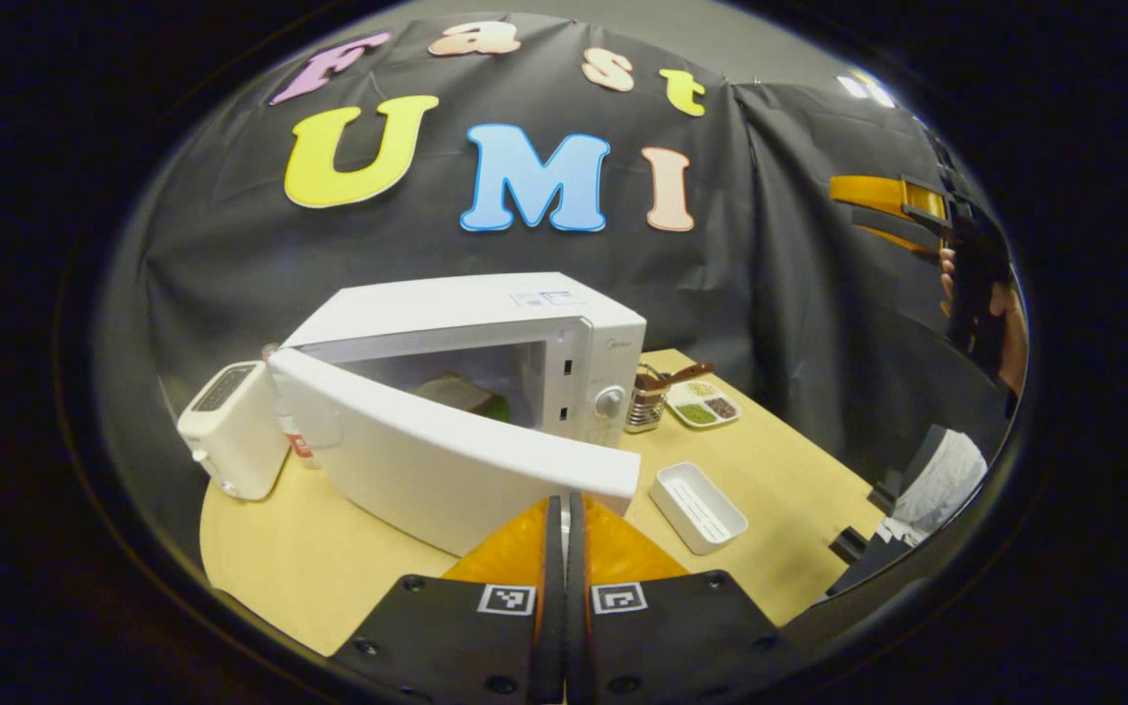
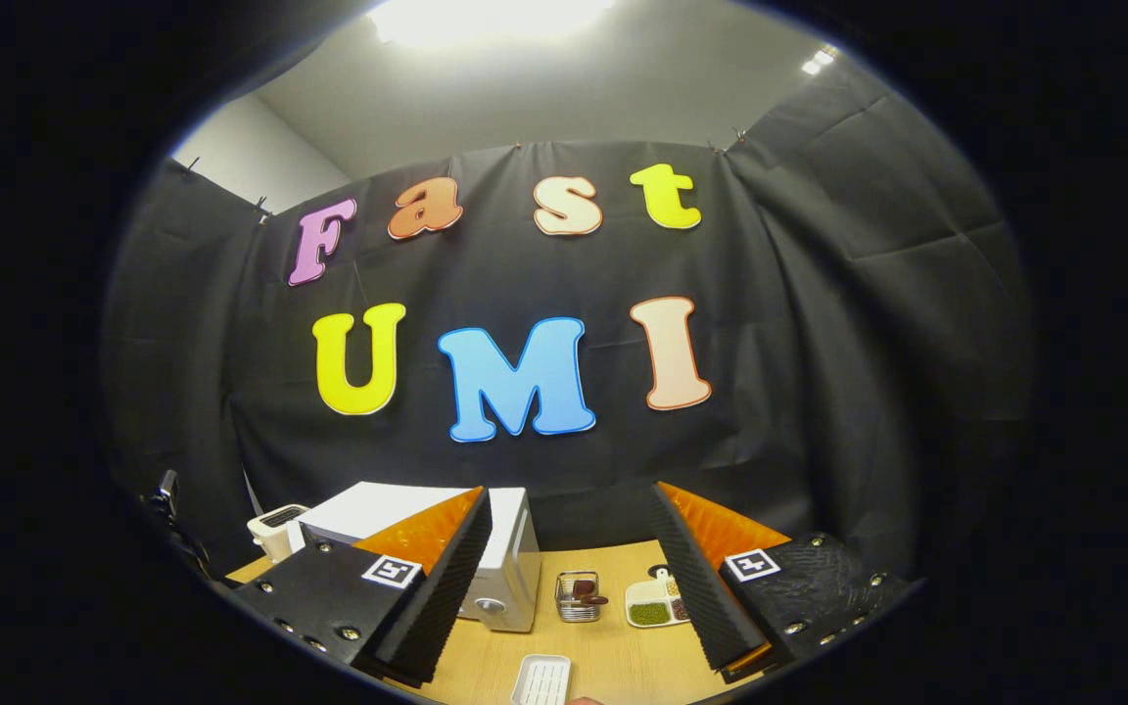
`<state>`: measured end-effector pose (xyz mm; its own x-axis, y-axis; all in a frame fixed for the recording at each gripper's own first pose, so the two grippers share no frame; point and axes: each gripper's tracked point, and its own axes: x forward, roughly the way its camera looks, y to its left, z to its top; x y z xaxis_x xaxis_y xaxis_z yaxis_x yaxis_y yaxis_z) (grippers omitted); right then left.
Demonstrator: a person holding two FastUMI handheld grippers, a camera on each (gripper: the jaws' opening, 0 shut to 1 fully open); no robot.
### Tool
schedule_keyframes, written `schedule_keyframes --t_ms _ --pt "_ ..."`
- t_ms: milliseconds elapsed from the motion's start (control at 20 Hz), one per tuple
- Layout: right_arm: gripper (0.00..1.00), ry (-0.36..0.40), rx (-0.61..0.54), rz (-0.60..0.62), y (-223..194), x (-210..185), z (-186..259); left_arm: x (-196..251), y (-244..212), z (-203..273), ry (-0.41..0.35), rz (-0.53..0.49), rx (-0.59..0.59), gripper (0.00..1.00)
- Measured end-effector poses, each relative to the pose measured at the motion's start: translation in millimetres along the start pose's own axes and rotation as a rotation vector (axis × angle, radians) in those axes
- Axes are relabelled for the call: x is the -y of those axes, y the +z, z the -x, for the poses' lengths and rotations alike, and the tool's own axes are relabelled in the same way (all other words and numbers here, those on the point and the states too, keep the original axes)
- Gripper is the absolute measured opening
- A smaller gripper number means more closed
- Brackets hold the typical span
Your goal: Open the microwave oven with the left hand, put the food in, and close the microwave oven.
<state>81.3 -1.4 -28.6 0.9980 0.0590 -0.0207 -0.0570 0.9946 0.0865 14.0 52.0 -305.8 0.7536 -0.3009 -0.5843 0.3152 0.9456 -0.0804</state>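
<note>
**Microwave door half open, food inside**

Ahead-left of the pressed-together, empty left tongs (image 1: 564, 568), the white microwave oven (image 1: 486, 392) holds dark food (image 1: 461, 394). Its door (image 1: 446, 455), just beyond the tips, could slip past them if pushed off-centre. Right tongs (image 2: 564, 578) gape wide, empty, above the tan wooden table (image 2: 613, 666).

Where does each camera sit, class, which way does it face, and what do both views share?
Left gripper view: rides on the left gripper, jaws shut, looking down at the microwave with its door partly open and food inside; the other gripper and a hand show far right.
Right gripper view: rides on the right gripper, jaws open, held higher, facing the booth wall above the table.
Shared: microwave, toaster, tray, sectioned dish.
</note>
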Motion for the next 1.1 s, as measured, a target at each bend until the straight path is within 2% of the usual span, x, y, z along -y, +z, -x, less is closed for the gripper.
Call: schedule_keyframes --t_ms 700,900,1100 --pt "0.96 -0.041 -0.022 -0.027 -5.6 29.0 2.5 12.4 39.8 -81.1 -0.034 0.030 0.022 0.07" --pt "0.96 -0.052 -0.011 -0.038 -2.3 37.3 2.7 6.5 52.0 -100.9 0.004 0.053 0.020 0.07" --pt "0.96 -0.069 -0.011 -0.039 -2.5 45.9 0.8 7.9 61.8 -120.6 0.009 0.060 0.020 0.07"
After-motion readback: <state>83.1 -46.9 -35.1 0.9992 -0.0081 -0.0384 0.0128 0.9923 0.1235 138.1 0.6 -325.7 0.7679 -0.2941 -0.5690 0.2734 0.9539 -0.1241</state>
